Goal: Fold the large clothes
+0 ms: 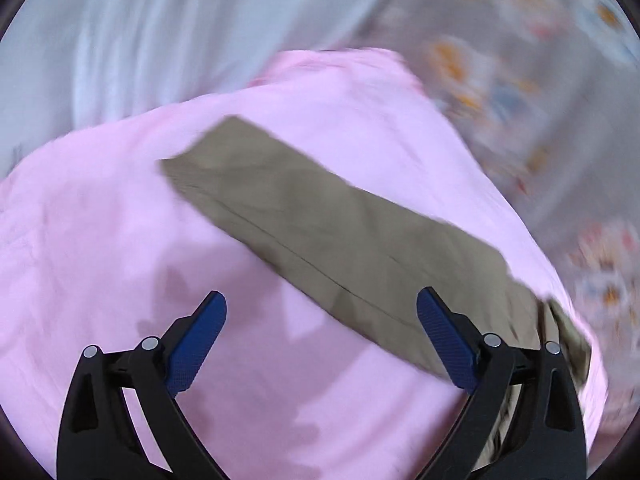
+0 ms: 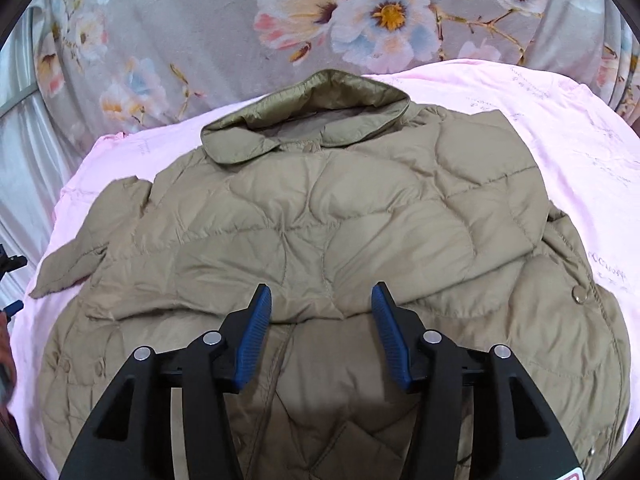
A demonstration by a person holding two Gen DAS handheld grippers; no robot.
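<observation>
The jacket (image 2: 320,220), a tan quilted one with a rounded collar (image 2: 308,120), lies spread across the middle of the right wrist view on a pink sheet (image 2: 560,140). One sleeve (image 2: 68,264) reaches out to the left edge of the frame, and another quilted part is folded over the body on the right, near a snap button (image 2: 578,293). The right claw (image 2: 321,300) sits at the lower centre of that view with its blue pads (image 2: 254,340) partly apart; nothing is between them, and the jacket lies below. A flowered cover (image 2: 320,12) fills the top of the frame behind the sheet.

In the blurred left wrist view, the sleeve (image 1: 320,220) runs as a flat tan strip from the upper middle down to the lower right over the pink sheet (image 1: 100,240). The left claw (image 1: 320,308) at the bottom of the frame stands wide apart and holds nothing. A pale curtain (image 1: 160,20) shows at the upper left, the flowered cover (image 1: 520,80) at the upper right
</observation>
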